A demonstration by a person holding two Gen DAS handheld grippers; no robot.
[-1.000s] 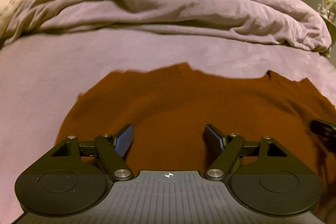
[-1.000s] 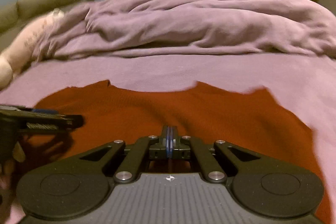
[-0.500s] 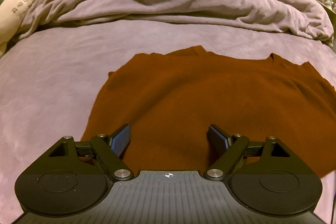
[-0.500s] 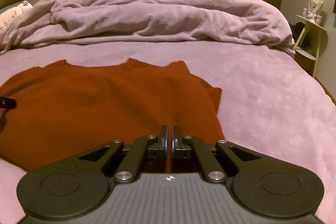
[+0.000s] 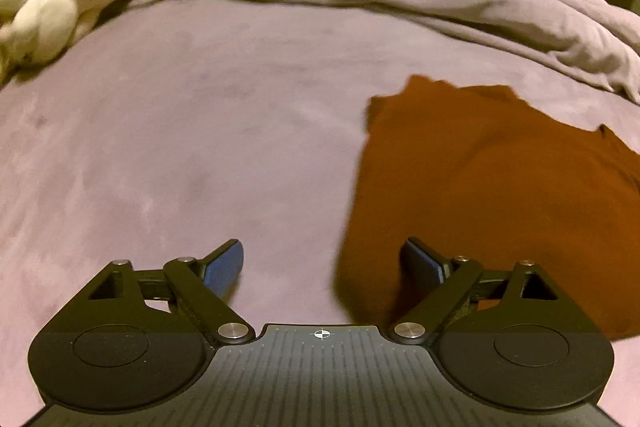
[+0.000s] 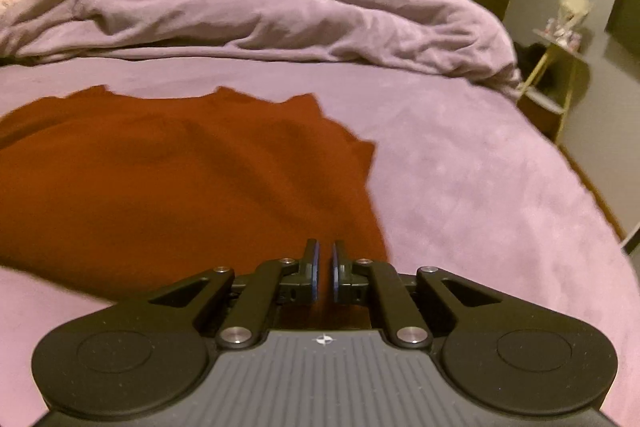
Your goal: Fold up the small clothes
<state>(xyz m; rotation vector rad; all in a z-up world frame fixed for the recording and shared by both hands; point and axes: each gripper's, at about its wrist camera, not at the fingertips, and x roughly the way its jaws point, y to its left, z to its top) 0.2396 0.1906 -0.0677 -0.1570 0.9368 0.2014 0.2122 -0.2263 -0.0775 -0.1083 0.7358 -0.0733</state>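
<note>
Now swing your left gripper [image 5: 322, 263], empty and opening, onto the garment [image 5: 492, 195] edge; right gripper [image 6: 324, 269] nearly closed, empty.

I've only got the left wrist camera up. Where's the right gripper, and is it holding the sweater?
Observer: The right gripper is above the near right corner of the brown sweater. Its jaws are almost shut, with nothing between them.
Operator: Does the sweater's right side lie flat?
Observer: Mostly. Soft ripples run across it, and a small flap sticks out at its right edge.
Operator: Anything past that side of the bed?
Observer: A small side table stands beyond the far right corner of the bed. The things on it are too blurred to name.
</note>
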